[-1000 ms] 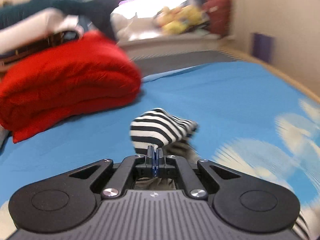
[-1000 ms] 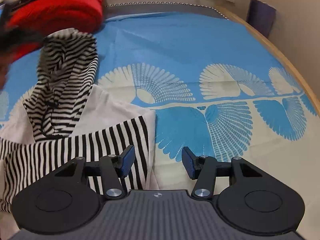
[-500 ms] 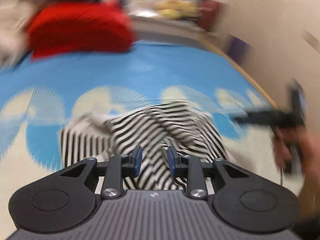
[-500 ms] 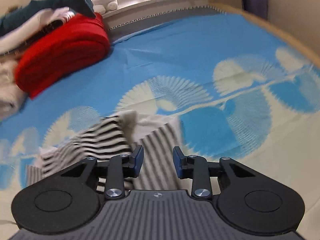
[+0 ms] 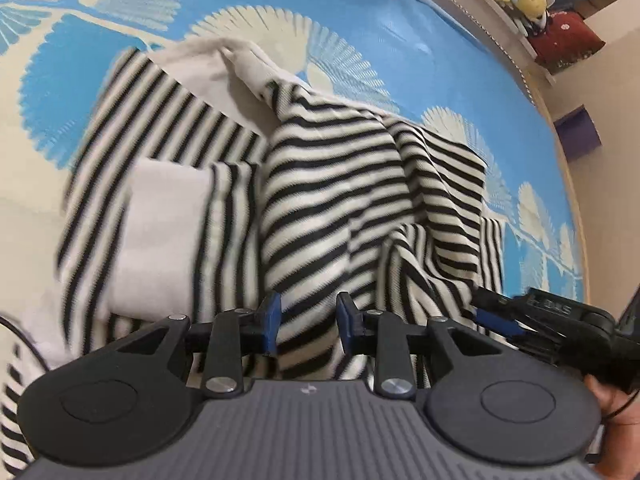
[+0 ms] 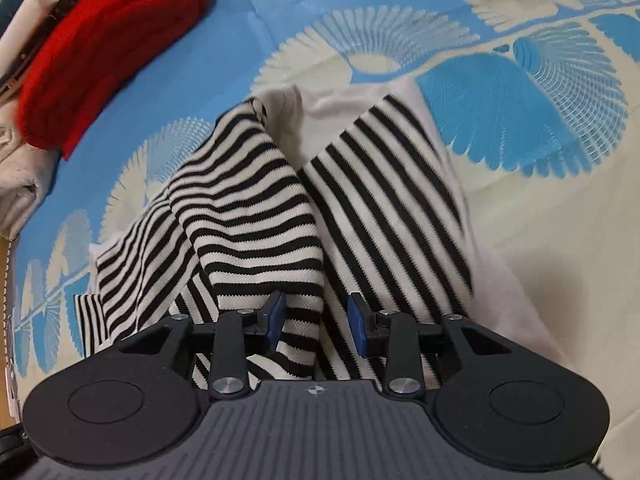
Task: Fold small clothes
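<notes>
Left gripper parted above rumpled striped garment mid-frame; right gripper at lower right, blue patterned sheet beyond

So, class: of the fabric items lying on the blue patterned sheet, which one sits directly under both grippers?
The black-and-white striped knitted garment, crumpled beneath the open left gripper and open right gripper. The folded red blanket lies far off, plain-coloured.

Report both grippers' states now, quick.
Left gripper: open, holding nothing, over the striped garment.
Right gripper: open, holding nothing, over the same garment.
</notes>
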The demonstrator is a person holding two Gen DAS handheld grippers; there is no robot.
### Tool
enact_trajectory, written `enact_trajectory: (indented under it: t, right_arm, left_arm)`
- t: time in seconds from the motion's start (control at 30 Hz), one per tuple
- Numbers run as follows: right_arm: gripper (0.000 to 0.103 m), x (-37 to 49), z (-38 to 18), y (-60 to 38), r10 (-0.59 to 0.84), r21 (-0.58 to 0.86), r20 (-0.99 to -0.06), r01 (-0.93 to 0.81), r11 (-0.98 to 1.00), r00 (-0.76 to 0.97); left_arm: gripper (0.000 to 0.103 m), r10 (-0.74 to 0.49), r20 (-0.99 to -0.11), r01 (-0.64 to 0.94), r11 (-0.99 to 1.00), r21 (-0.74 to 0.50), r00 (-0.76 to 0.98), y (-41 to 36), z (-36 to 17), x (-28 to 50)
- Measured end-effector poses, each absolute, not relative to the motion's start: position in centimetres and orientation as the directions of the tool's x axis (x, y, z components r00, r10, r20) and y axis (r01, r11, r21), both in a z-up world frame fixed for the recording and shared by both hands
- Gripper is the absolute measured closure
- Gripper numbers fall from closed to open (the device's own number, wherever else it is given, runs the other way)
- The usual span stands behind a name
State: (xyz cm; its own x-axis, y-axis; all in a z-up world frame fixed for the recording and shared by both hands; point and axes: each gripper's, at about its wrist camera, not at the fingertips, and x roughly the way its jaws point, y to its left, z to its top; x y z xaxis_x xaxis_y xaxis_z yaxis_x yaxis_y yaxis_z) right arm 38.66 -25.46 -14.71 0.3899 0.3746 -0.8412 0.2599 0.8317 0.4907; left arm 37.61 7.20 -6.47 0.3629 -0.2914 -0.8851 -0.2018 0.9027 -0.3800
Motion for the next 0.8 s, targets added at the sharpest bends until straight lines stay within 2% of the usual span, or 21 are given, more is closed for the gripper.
enact_trajectory:
  t: [0.07, 0.1, 0.13, 0.17, 0.23, 0.27, 0.37, 0.43, 0.47, 0.5, 0.57, 0.6, 0.63, 0.67, 0.73, 0.77, 0.8]
  right_arm:
    - [0.079, 38.6, -14.5, -24.8, 0.371, 0.487, -0.839, 0.247, 0.837, 0.398]
    - [0.097, 38.7, -14.4, -24.8, 0.379, 0.497, -0.833, 0.241, 0.834, 0.404]
    - [0.102, 38.7, -14.2, -25.0, 0.387, 0.514, -0.820, 0.247, 0.821, 0.421]
    - [0.102, 38.6, -13.7, -25.3, 0.400, 0.541, -0.802, 0.256, 0.801, 0.444]
    - [0.102, 38.3, -12.1, -26.5, 0.433, 0.616, -0.739, 0.257, 0.744, 0.516]
    - [0.102, 37.9, -10.9, -27.2, 0.440, 0.653, -0.696, 0.247, 0.716, 0.568]
    - [0.103, 36.5, -7.0, -29.3, 0.426, 0.711, -0.569, 0.161, 0.685, 0.703]
    - [0.103, 35.8, -5.8, -30.3, 0.434, 0.723, -0.537, 0.128, 0.679, 0.724]
    - [0.103, 35.8, -6.2, -30.7, 0.467, 0.739, -0.547, 0.138, 0.659, 0.695]
    - [0.103, 35.8, -7.1, -30.8, 0.503, 0.743, -0.586, 0.173, 0.647, 0.635]
    - [0.103, 35.7, -9.8, -30.0, 0.498, 0.649, -0.735, 0.266, 0.713, 0.459]
    - [0.103, 35.4, -11.1, -29.6, 0.492, 0.614, -0.774, 0.284, 0.737, 0.398]
    - [0.103, 35.2, -12.4, -29.4, 0.492, 0.595, -0.797, 0.308, 0.743, 0.351]
    - [0.102, 35.2, -13.2, -29.2, 0.482, 0.572, -0.816, 0.330, 0.751, 0.320]
    - [0.097, 35.5, -13.2, -28.9, 0.445, 0.543, -0.832, 0.327, 0.773, 0.331]
    - [0.096, 35.8, -12.9, -28.9, 0.430, 0.540, -0.830, 0.315, 0.781, 0.356]
    - [0.088, 36.0, -12.5, -28.8, 0.420, 0.542, -0.823, 0.307, 0.783, 0.383]
  left_arm:
    - [0.072, -0.287, -0.888, -0.194, 0.908, -0.372, 0.359, 6.8, -6.8, 37.9]
    - [0.076, -0.263, -0.896, -0.192, 0.918, -0.346, 0.356, 6.5, -7.0, 38.1]
    - [0.096, -0.236, -0.905, -0.186, 0.931, -0.315, 0.355, 6.3, -7.1, 38.2]
    - [0.102, -0.214, -0.908, -0.180, 0.939, -0.293, 0.361, 6.2, -6.9, 38.2]
    - [0.102, -0.193, -0.880, -0.179, 0.939, -0.294, 0.433, 7.0, -5.4, 38.0]
    - [0.102, -0.207, -0.848, -0.176, 0.928, -0.328, 0.489, 7.6, -4.2, 37.9]
    - [0.102, -0.266, -0.673, -0.143, 0.861, -0.488, 0.691, 10.5, -0.1, 36.6]
    - [0.102, -0.258, -0.627, -0.128, 0.856, -0.502, 0.735, 11.6, 1.1, 36.1]
    - [0.102, -0.249, -0.637, -0.140, 0.857, -0.496, 0.729, 12.2, 1.1, 36.0]
    - [0.102, -0.237, -0.689, -0.177, 0.863, -0.473, 0.685, 12.8, 0.5, 36.2]
    - [0.102, -0.213, -0.825, -0.253, 0.886, -0.389, 0.524, 13.5, -1.9, 36.7]
    - [0.102, -0.202, -0.882, -0.292, 0.892, -0.345, 0.425, 13.9, -3.7, 36.7]
    - [0.100, -0.205, -0.908, -0.323, 0.887, -0.331, 0.366, 14.2, -5.0, 36.6]
    - [0.091, -0.223, -0.924, -0.360, 0.872, -0.331, 0.310, 14.7, -6.2, 36.5]
    - [0.083, -0.236, -0.924, -0.360, 0.869, -0.340, 0.302, 15.0, -6.4, 36.4]
    - [0.071, -0.229, -0.919, -0.346, 0.875, -0.339, 0.321, 15.0, -6.0, 36.5]
    - [0.065, -0.220, -0.911, -0.333, 0.879, -0.341, 0.350, 15.0, -5.4, 36.5]
